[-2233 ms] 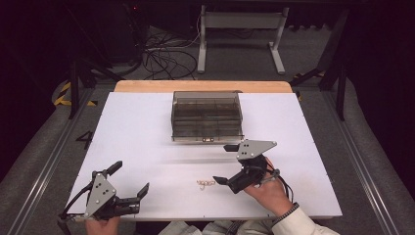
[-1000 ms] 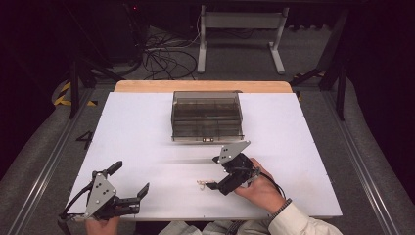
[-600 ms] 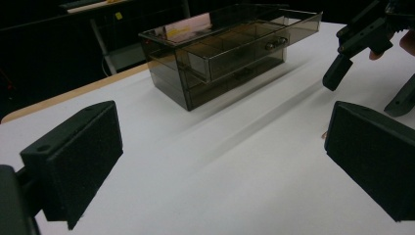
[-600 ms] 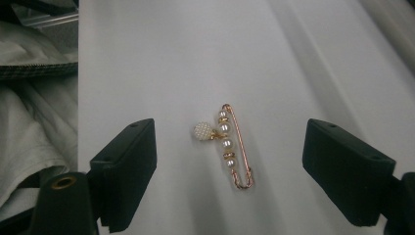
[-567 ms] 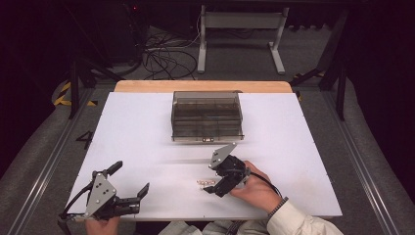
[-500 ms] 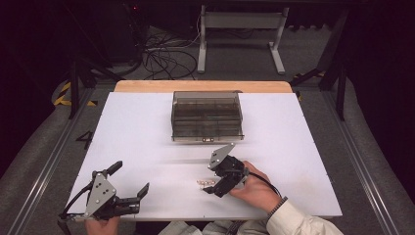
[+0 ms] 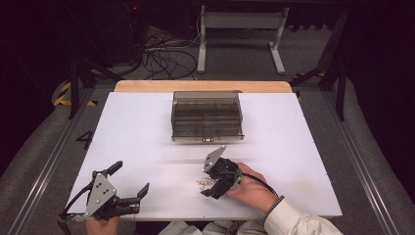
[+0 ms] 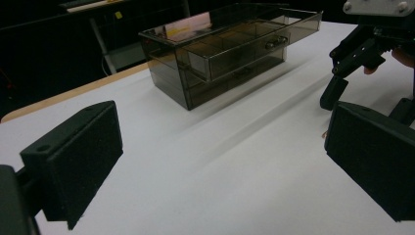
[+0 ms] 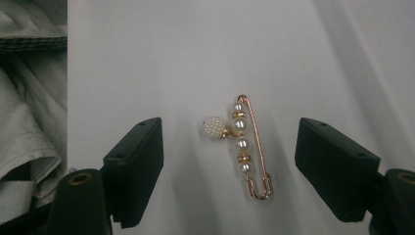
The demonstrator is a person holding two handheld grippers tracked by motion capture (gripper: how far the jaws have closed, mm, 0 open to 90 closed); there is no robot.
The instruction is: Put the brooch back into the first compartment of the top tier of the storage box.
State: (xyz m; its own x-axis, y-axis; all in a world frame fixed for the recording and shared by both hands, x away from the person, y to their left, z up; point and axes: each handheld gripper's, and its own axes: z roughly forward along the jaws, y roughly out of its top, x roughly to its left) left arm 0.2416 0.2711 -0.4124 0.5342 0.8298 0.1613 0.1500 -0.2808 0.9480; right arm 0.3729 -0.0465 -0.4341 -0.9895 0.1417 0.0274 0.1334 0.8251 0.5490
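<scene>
A gold safety-pin brooch (image 9: 247, 147) with small pearls lies flat on the white table (image 7: 147, 132), near the front middle (image 7: 201, 182). My right gripper (image 9: 229, 147) hangs over it pointing down, one jaw on each side of the brooch. Its jaws have just been closing, and neither pad touches the pin, so it is open (image 7: 206, 182). My left gripper (image 7: 129, 178) rests at the front left, open with nothing between its pads (image 8: 220, 161). The left gripper view also has the right gripper (image 8: 350, 63) at its far right.
A smoky clear drawer box (image 7: 207, 115) stands at the back middle of the table, its top drawer pulled partly out (image 8: 220, 49). Cables and a metal stand sit on the floor beyond the table. A person's light clothing (image 9: 24, 122) lies at the table's near edge.
The right gripper has moved left and down over the brooch, and its jaws stand narrower around it. The left gripper has kept still.
</scene>
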